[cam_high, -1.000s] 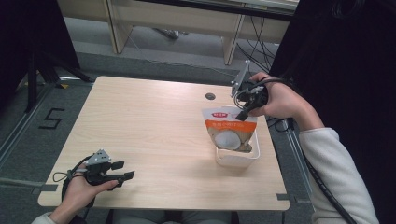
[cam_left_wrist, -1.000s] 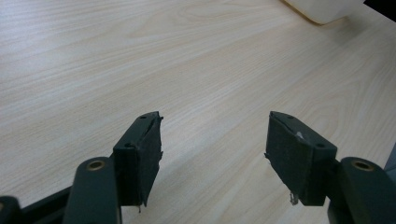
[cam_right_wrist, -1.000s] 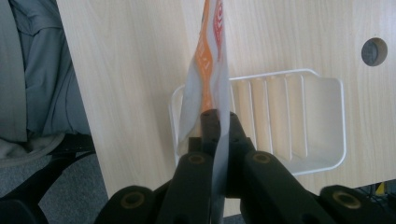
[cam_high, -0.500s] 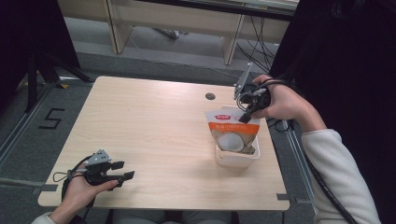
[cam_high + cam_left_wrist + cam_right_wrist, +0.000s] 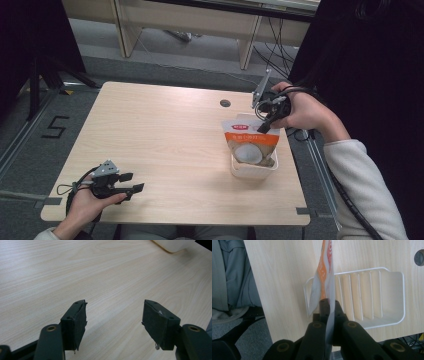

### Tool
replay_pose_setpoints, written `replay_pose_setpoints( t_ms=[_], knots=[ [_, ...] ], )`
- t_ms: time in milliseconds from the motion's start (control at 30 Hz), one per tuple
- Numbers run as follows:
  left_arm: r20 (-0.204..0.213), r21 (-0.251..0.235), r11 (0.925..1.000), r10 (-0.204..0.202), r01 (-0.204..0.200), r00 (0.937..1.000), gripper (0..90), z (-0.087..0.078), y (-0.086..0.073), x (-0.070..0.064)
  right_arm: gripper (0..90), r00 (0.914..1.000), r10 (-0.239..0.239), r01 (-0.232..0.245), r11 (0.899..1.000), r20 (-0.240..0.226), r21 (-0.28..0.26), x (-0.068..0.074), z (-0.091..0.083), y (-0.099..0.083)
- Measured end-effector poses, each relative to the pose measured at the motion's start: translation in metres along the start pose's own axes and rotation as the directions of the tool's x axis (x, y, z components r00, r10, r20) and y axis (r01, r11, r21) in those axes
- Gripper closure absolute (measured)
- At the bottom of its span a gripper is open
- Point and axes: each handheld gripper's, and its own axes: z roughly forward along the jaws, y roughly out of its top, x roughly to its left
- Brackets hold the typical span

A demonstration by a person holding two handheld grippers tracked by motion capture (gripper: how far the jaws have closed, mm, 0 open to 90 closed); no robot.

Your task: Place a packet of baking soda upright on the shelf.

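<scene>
An orange and white pouch (image 5: 250, 142) hangs upright with its lower end inside a white slatted basket (image 5: 252, 172) at the right of the wooden table (image 5: 165, 130). My right gripper (image 5: 262, 128) is shut on the pouch's top edge, above the basket. In the right gripper view the pouch (image 5: 327, 272) is edge-on, pinched between the closed jaws of the right gripper (image 5: 329, 308), with the basket (image 5: 389, 290) below it. My left gripper (image 5: 135, 181) rests near the table's front left corner, open and holding nothing. In the left gripper view, bare wood lies between the spread jaws of the left gripper (image 5: 113, 320).
A round cable hole (image 5: 225, 103) is set in the table behind the basket. A corner of the white basket (image 5: 175, 243) shows far off in the left gripper view. A chair and floor lie past the table edge in the right gripper view.
My right gripper has moved slightly down and to the right with the pouch, whose lower end now sits a little deeper in the basket. The left gripper has stayed put.
</scene>
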Motion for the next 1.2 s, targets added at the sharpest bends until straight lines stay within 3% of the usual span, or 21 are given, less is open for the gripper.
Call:
replay_pose_setpoints(
  t_ms=[300,600,633,700,1200],
  knots=[
    [0.000,0.000,1.0000,0.004,-0.004,1.0000,35.4,0.000,0.000,0.000,90.0,0.9997,0.026,-0.026,1.000,0.002,0.008,0.001,0.001,-0.002],
    [0.000,0.000,1.0000,-0.001,0.001,1.0000,35.3,0.000,0.000,0.000,90.0,0.9998,-0.001,0.001,1.000,-0.018,0.014,0.000,0.003,-0.005],
    [0.001,0.000,1.0000,0.003,-0.003,1.0000,35.4,0.000,0.000,0.000,90.0,0.9997,-0.020,0.020,1.000,-0.013,0.005,-0.001,0.004,-0.005],
    [0.001,0.000,1.0000,0.010,-0.010,1.0000,35.4,0.000,0.000,0.000,90.0,0.9998,0.011,-0.011,1.000,-0.017,0.018,0.001,0.004,-0.006],
    [0.000,-0.001,1.0000,0.008,-0.008,1.0000,35.4,0.000,0.000,0.000,90.0,0.9994,-0.004,0.005,1.000,-0.034,0.024,0.001,0.010,-0.005]
  ],
)
